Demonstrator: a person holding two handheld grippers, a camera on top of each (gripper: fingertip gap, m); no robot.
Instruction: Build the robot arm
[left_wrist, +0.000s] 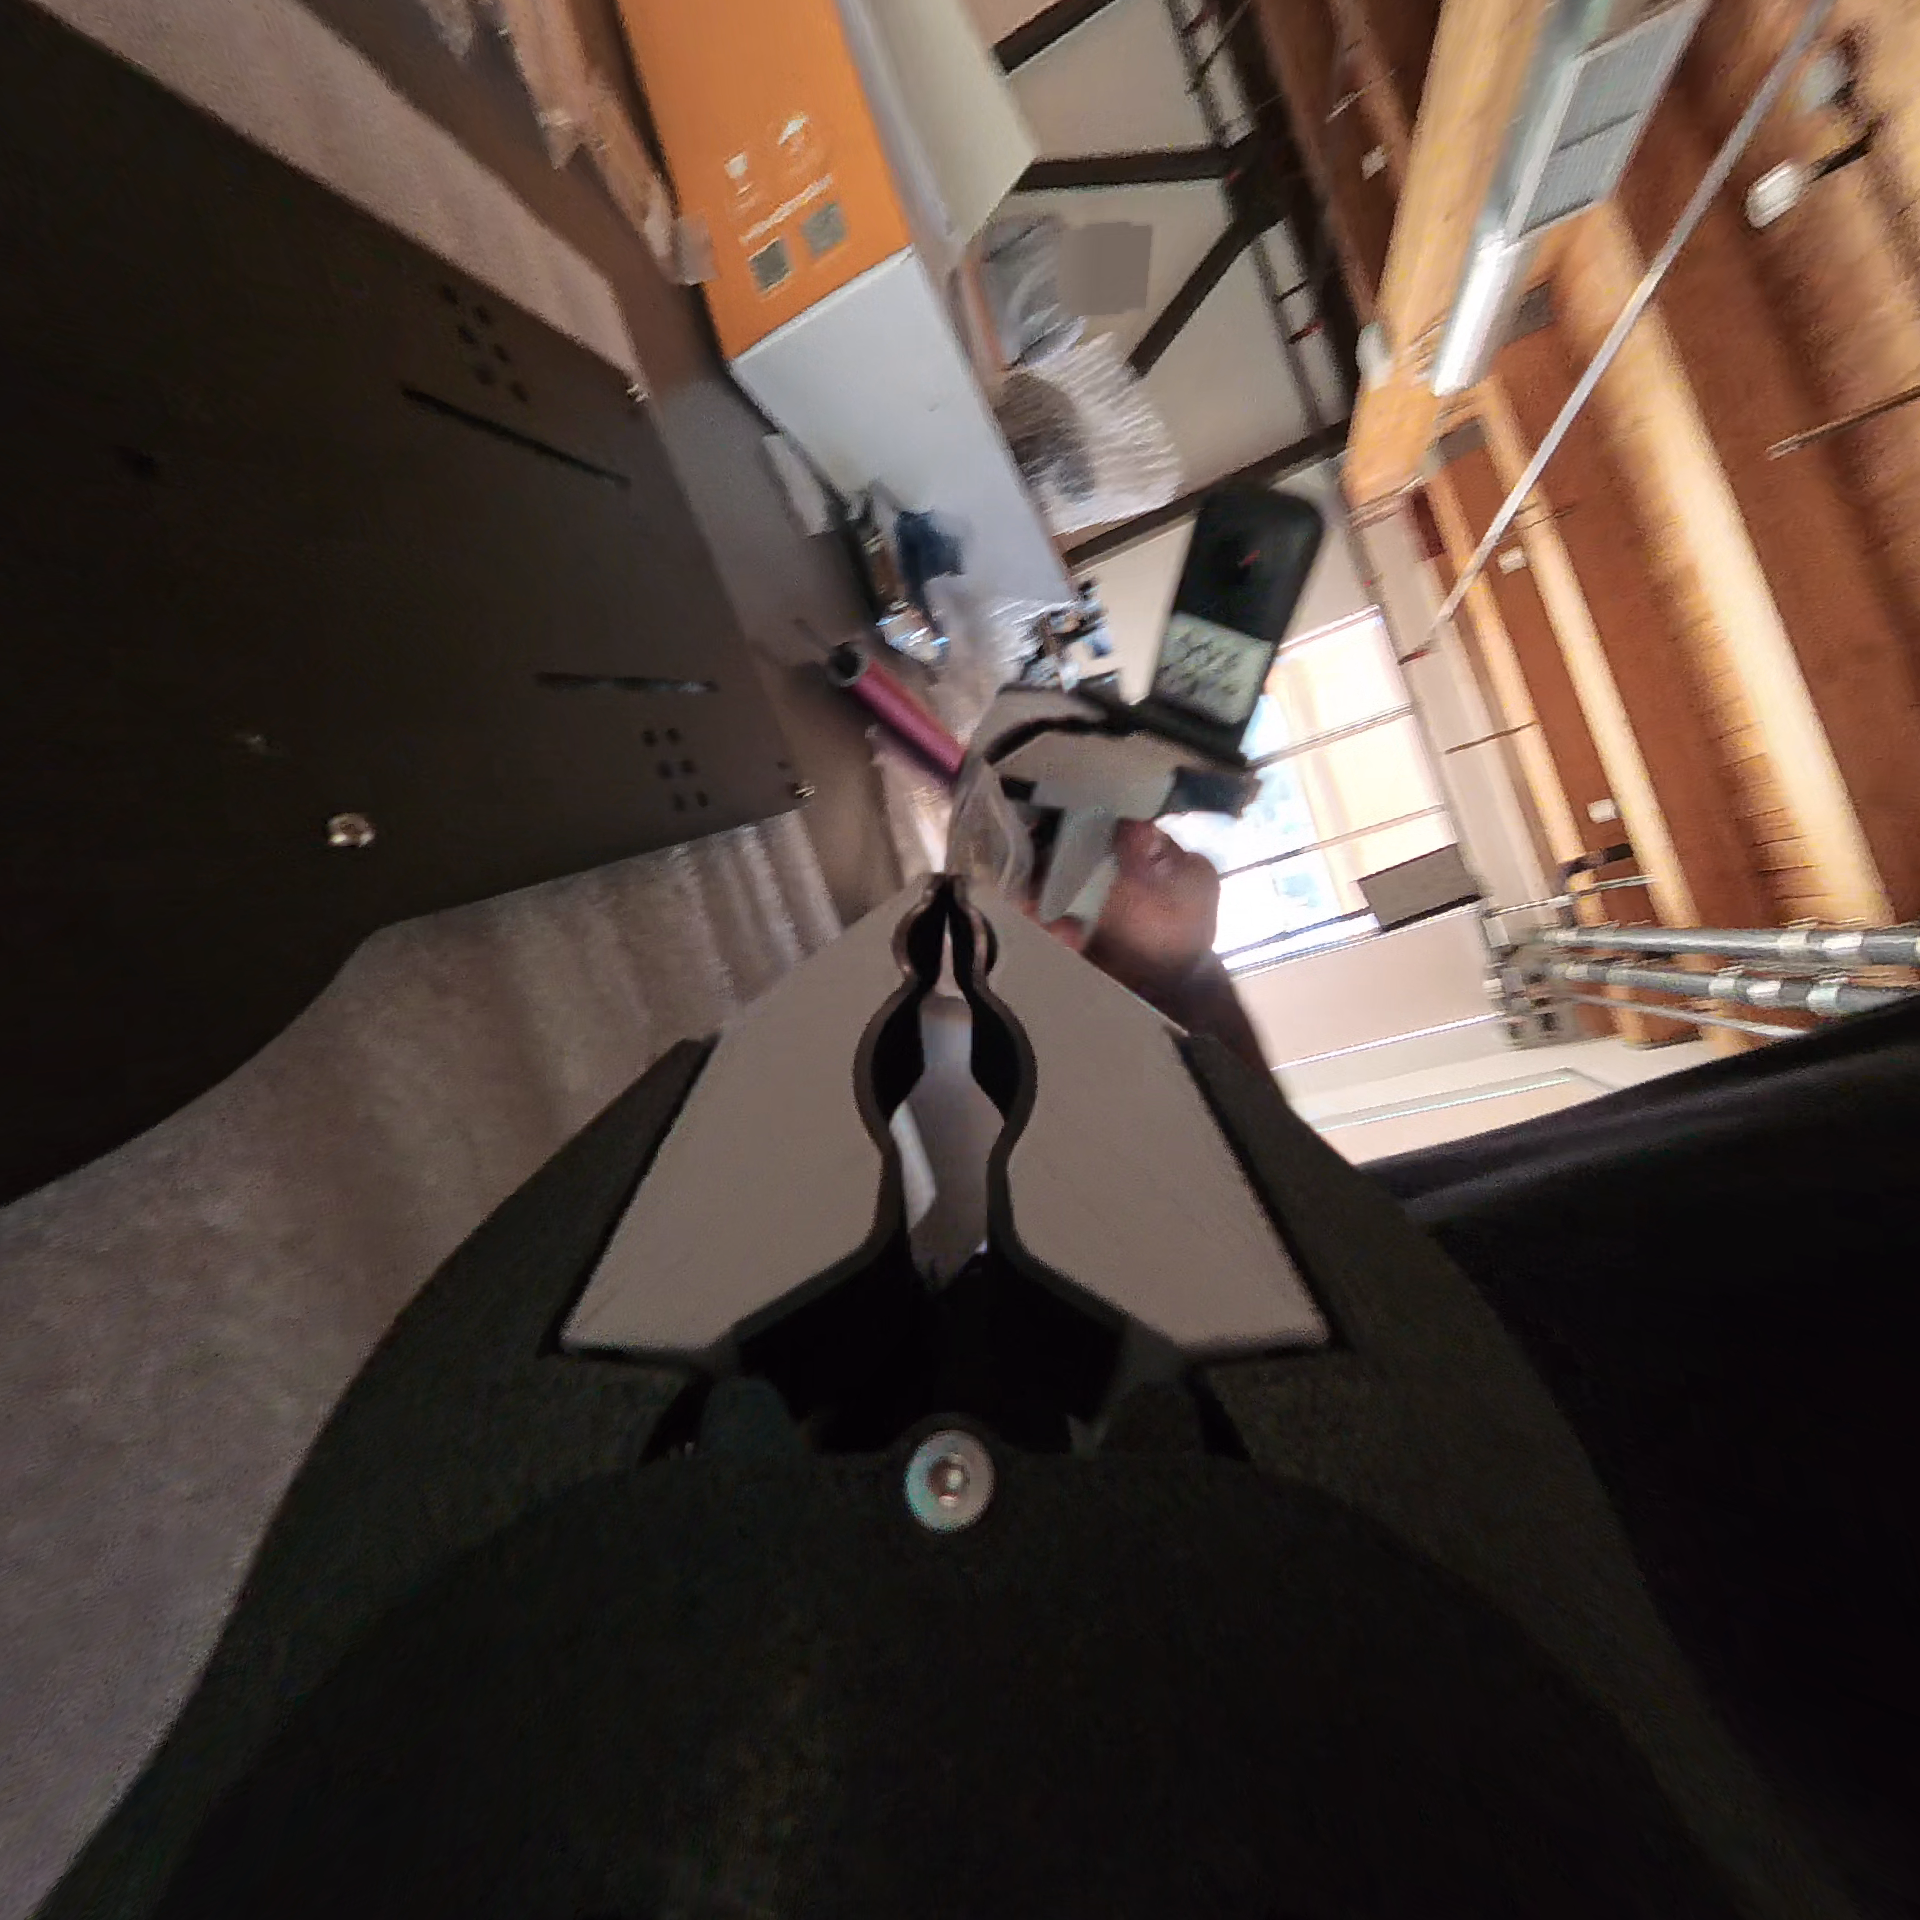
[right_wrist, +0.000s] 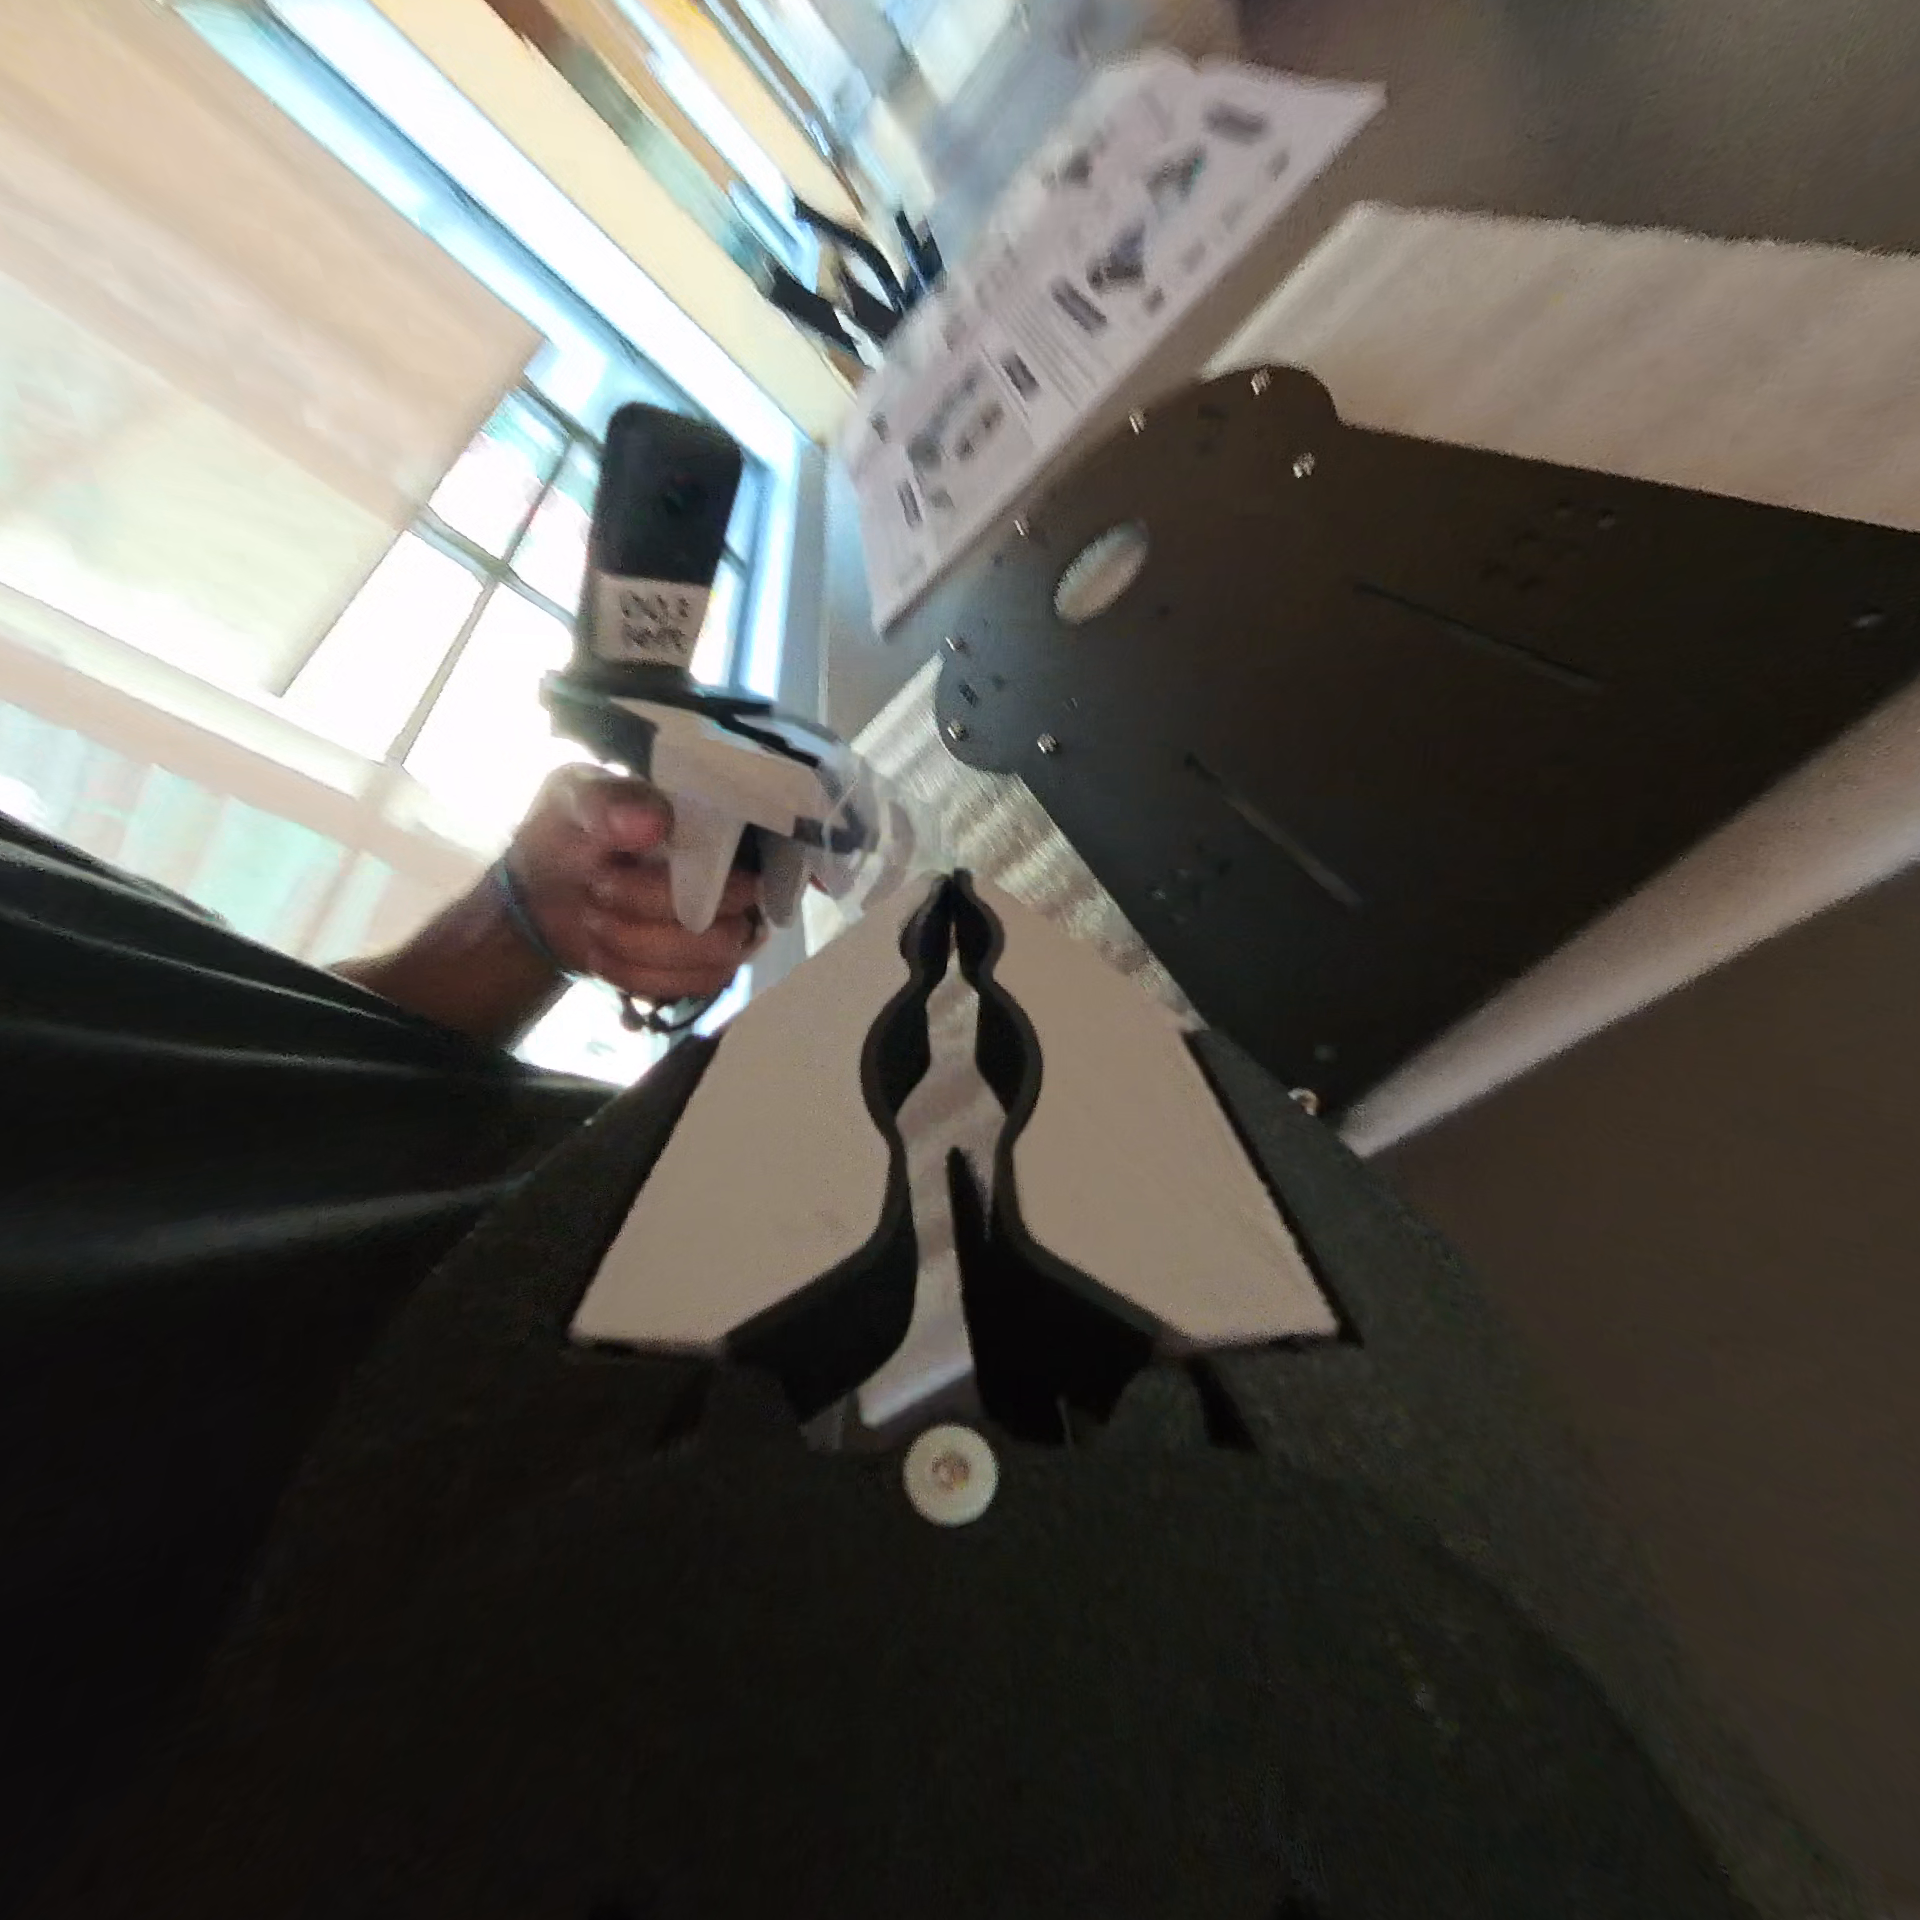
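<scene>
In the left wrist view my left gripper (left_wrist: 948, 885) is shut, and a piece of crumpled clear plastic film (left_wrist: 987, 821) runs from its tips to the right gripper (left_wrist: 1091, 769) just beyond, held by a hand (left_wrist: 1164, 894). In the right wrist view my right gripper (right_wrist: 954, 881) is shut, its tips on the same clear film (right_wrist: 883, 821), which stretches to the left gripper (right_wrist: 748, 779) close by. Both grippers are tilted and held a little above the table, tip to tip. A black perforated metal plate (left_wrist: 312, 623) lies beside them and also shows in the right wrist view (right_wrist: 1403, 727).
A ribbed shiny sheet (right_wrist: 997, 821) lies under the plate's edge on the grey table (left_wrist: 260, 1299). A printed sheet (right_wrist: 1091, 281) and a white foam block (right_wrist: 1558, 343) lie beyond the plate. An orange box (left_wrist: 769, 166) and a pink tube (left_wrist: 904, 707) stand farther off. The tips of one gripper are about 5 cm away from the tips of the other.
</scene>
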